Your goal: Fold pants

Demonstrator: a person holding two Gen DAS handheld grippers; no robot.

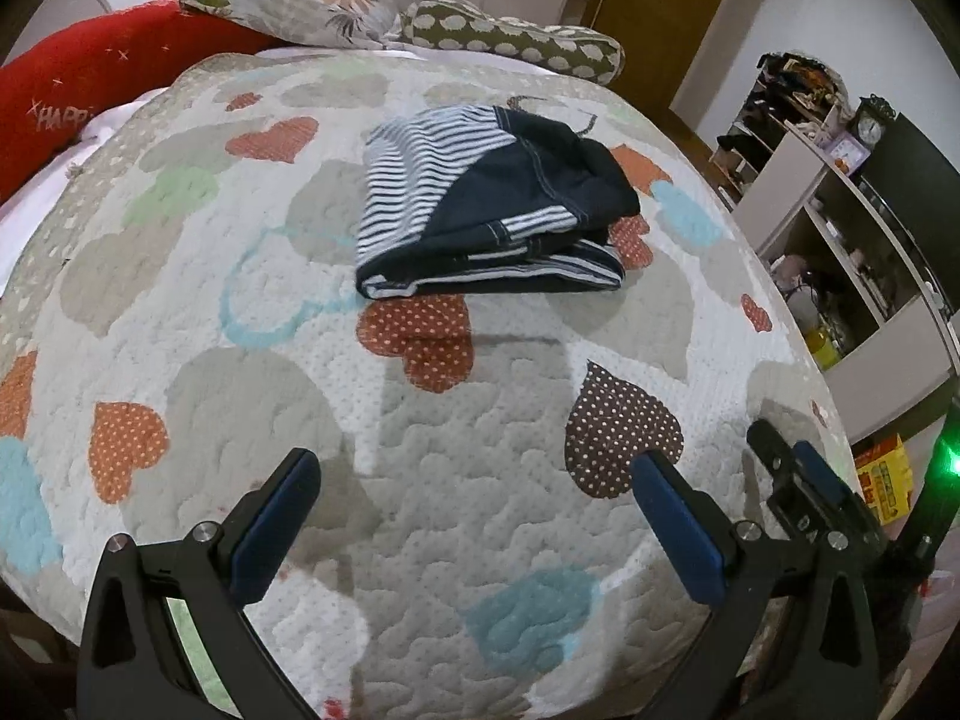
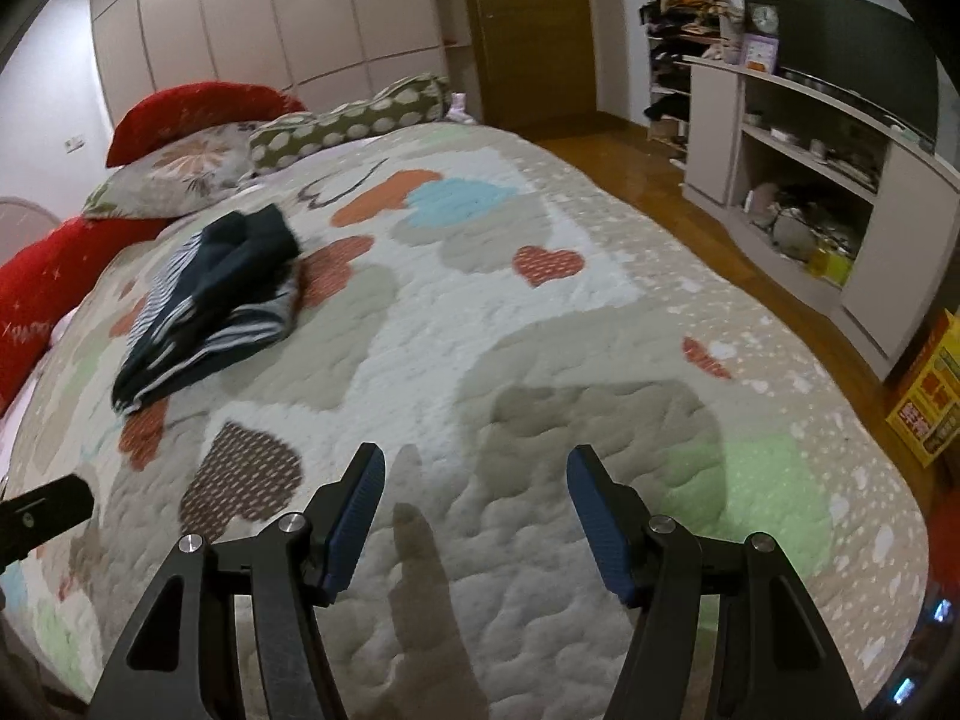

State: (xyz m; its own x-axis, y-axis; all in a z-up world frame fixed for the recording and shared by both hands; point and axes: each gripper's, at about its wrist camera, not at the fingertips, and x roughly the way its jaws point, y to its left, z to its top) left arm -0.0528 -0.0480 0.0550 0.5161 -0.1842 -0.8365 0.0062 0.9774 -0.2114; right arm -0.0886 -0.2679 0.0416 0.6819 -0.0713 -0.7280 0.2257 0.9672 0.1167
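Pants (image 2: pixel 207 306) blurred; red pillow (image 1: pixel 72 96) lettering cut off.

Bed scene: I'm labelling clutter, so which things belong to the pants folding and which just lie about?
Job:
navy pants with striped lining, folded on the heart-patterned quilt
left gripper, open
right gripper, open

Lying about:
red cushion
floral pillow
green spotted bolster
yellow box
small clock

Pants (image 1: pixel 489 204) sit folded on the quilt (image 1: pixel 420 480), far from my left gripper (image 1: pixel 474 516). Pillows (image 1: pixel 300 0) are behind them, shelves (image 2: pixel 798 180) off right. My right gripper (image 2: pixel 474 516) is near the quilt's edge.
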